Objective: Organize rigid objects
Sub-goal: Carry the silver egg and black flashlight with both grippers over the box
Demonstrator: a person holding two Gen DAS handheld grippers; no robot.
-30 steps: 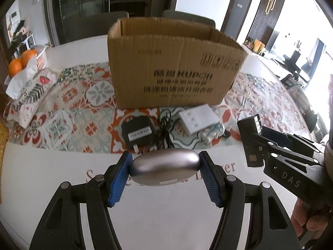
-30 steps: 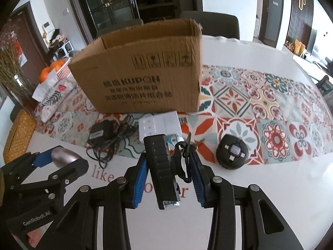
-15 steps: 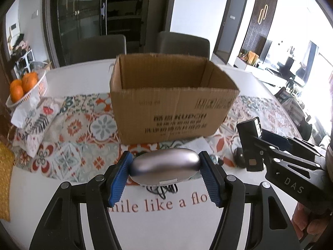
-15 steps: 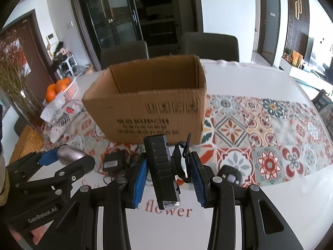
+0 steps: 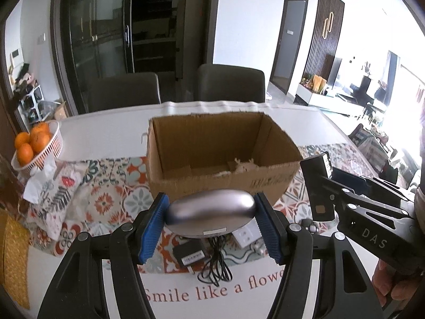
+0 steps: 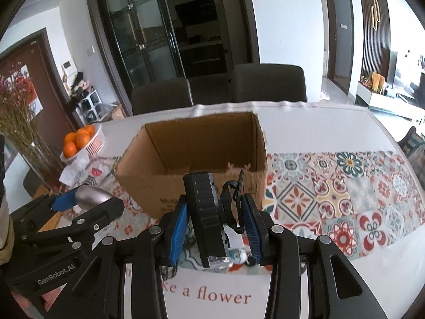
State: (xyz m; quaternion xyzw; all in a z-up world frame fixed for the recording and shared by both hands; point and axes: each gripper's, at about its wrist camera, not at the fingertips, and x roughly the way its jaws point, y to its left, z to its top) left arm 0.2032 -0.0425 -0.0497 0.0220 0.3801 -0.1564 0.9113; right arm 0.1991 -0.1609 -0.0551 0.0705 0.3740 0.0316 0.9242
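Observation:
My left gripper [image 5: 212, 223] is shut on a silver oval case [image 5: 211, 211], held in the air in front of the open cardboard box [image 5: 220, 146]. My right gripper [image 6: 216, 226] is shut on a black ribbed device with a clip [image 6: 205, 212], also raised before the box [image 6: 196, 146]. The box looks empty apart from torn cardboard shreds. On the table below lie a black power adapter with cable [image 5: 190, 255] and a white socket plate [image 5: 247, 236]. The right gripper shows at the right of the left wrist view [image 5: 318, 186].
A white basket of oranges [image 5: 37, 143] stands at the far left beside a patterned cloth bag [image 5: 53, 194]. A tiled-pattern runner [image 6: 345, 186] covers the white table. Two dark chairs [image 5: 231, 82] stand behind. A vase of dried stems [image 6: 16, 122] stands at the left.
Both grippers have risen with their objects, so the box's open inside now shows. The adapter and socket plate lie lower in view.

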